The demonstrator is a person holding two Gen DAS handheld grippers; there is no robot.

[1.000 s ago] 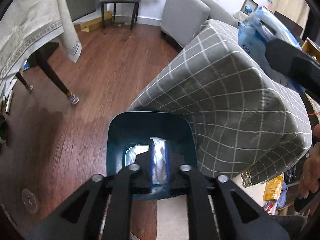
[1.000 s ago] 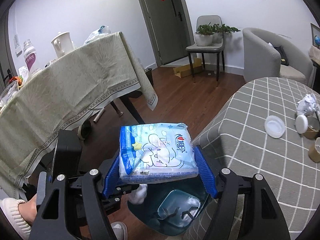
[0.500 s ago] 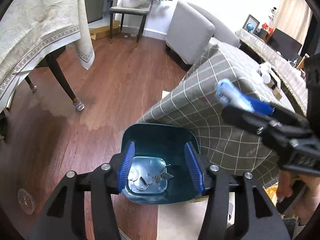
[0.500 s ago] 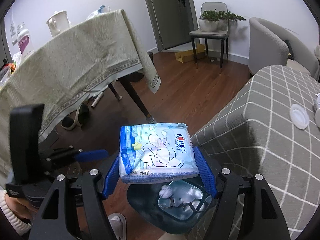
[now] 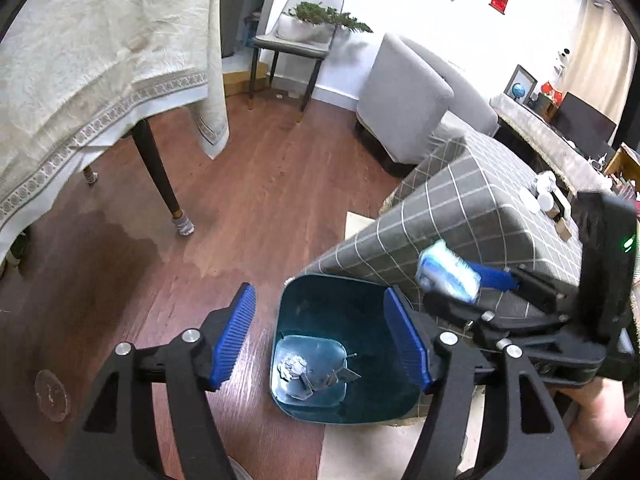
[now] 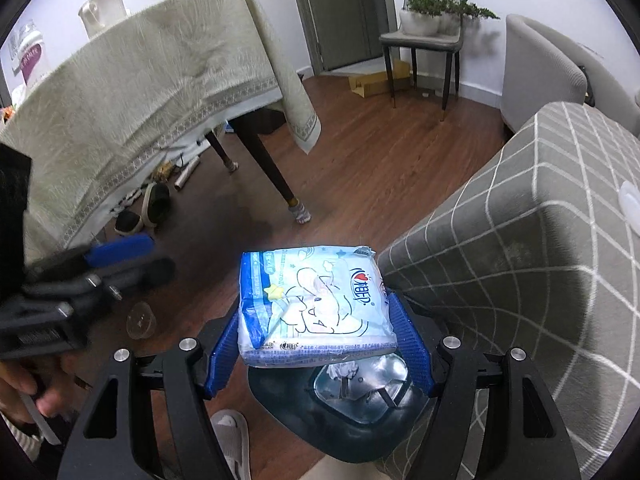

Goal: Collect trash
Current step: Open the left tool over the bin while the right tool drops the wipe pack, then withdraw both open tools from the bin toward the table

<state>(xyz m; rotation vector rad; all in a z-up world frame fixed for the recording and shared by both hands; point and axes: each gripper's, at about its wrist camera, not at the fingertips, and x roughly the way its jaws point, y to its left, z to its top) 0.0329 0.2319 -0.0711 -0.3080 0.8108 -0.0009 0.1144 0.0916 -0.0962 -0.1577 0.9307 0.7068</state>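
Blue pads on your right gripper (image 6: 318,350) are clamped on a tissue pack (image 6: 314,306), held directly above the teal bin (image 6: 360,420). Your left gripper (image 5: 322,342) hangs over the same bin (image 5: 340,344) with its fingers spread wide and nothing between them. Crumpled paper (image 5: 291,365) lies at the bin's bottom. Just right of the bin stands the checked-cloth desk (image 5: 472,216); farther left, wooden floor (image 5: 260,184).
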